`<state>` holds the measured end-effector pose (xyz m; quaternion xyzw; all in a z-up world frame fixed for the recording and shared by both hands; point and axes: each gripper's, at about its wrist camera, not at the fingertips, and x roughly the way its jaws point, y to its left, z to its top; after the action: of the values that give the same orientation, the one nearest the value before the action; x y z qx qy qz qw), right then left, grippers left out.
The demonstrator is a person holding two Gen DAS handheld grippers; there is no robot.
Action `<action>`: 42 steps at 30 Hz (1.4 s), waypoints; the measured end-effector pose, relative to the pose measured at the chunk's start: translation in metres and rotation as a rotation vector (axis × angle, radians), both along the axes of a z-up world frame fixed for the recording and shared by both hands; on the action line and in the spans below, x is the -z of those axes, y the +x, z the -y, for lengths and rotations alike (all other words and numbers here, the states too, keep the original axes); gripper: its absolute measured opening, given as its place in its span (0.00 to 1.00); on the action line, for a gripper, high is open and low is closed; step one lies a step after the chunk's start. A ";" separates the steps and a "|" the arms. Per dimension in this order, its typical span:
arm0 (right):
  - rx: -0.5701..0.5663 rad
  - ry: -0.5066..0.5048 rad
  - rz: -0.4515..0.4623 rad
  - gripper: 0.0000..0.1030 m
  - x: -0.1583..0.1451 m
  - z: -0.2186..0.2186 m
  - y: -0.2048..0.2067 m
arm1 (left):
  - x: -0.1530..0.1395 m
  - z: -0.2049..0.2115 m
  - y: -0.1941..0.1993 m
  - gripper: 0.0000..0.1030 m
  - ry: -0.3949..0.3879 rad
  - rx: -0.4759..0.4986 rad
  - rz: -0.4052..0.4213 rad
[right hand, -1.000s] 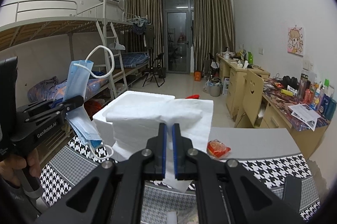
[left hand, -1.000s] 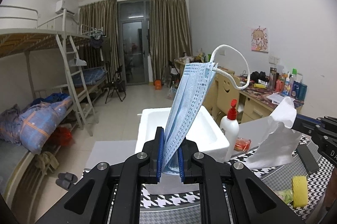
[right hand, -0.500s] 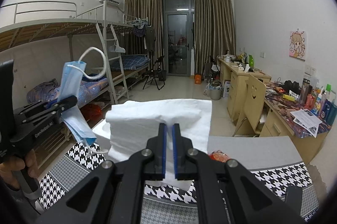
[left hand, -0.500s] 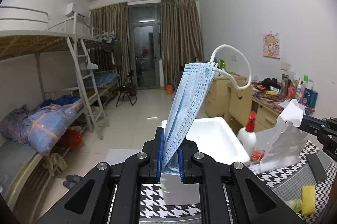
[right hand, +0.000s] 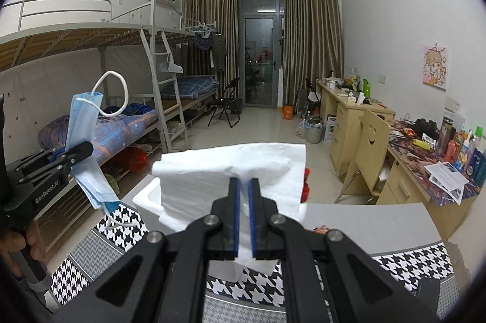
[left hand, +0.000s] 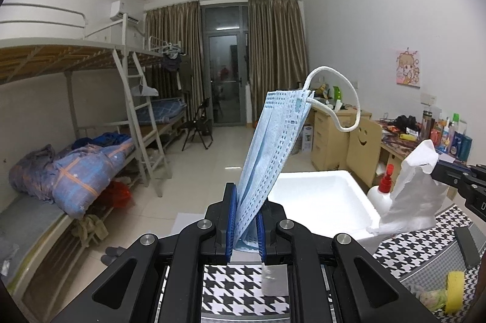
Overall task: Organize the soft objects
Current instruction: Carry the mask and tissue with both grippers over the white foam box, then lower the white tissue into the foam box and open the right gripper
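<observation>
My left gripper (left hand: 245, 198) is shut on a folded blue face mask (left hand: 273, 146) that stands upright, its white ear loop (left hand: 343, 98) arching to the right. The mask (right hand: 85, 137) and left gripper (right hand: 76, 154) also show at the left of the right wrist view. My right gripper (right hand: 244, 184) is shut on a white tissue (right hand: 218, 180) held above the table. The tissue (left hand: 416, 189) hangs at the right of the left wrist view. A white foam box (left hand: 319, 198) stands open on the table, below and between both grippers.
The table has a houndstooth cloth (left hand: 231, 289). A white bottle with a red pump (left hand: 381, 195) stands by the box. A yellow sponge (left hand: 454, 295) and a dark flat object (left hand: 466, 247) lie at the right. Bunk beds (right hand: 91, 98) stand left, desks (right hand: 379, 140) right.
Both grippers have lifted and swung left with their loads. The foam box has slid rightward and lower in the left wrist view. The tissue now covers more of the box in the right wrist view.
</observation>
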<state>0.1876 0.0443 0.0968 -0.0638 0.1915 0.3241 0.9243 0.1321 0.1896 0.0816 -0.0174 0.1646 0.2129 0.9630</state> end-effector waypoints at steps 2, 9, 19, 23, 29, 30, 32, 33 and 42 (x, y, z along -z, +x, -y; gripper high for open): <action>-0.015 0.000 -0.012 0.08 -0.001 -0.004 0.003 | 0.001 -0.003 -0.002 0.13 -0.001 -0.008 -0.002; -0.038 -0.009 -0.022 0.08 -0.003 -0.021 0.010 | 0.001 -0.009 -0.011 0.13 -0.009 -0.041 0.005; -0.050 -0.045 -0.045 0.08 0.003 -0.049 0.025 | 0.007 -0.022 -0.015 0.13 -0.044 -0.048 -0.006; -0.055 -0.052 -0.073 0.08 0.007 -0.058 0.034 | 0.010 -0.024 -0.015 0.13 -0.064 -0.030 -0.012; -0.054 -0.070 -0.114 0.08 0.014 -0.069 0.046 | 0.010 -0.024 -0.015 0.13 -0.074 -0.020 -0.011; -0.053 -0.075 -0.116 0.08 0.015 -0.072 0.047 | 0.010 -0.024 -0.015 0.13 -0.074 -0.020 -0.012; -0.049 -0.085 -0.124 0.08 0.018 -0.075 0.051 | 0.010 -0.025 -0.014 0.13 -0.074 -0.019 -0.014; -0.046 -0.088 -0.129 0.08 0.020 -0.076 0.053 | 0.011 -0.026 -0.014 0.13 -0.075 -0.017 -0.016; -0.055 -0.116 -0.201 0.08 0.031 -0.089 0.070 | 0.015 -0.030 -0.009 0.13 -0.086 -0.001 -0.027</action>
<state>0.2572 0.1329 0.0656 -0.0898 0.2999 0.3425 0.8858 0.1230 0.2199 0.0667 -0.0561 0.1865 0.2065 0.9589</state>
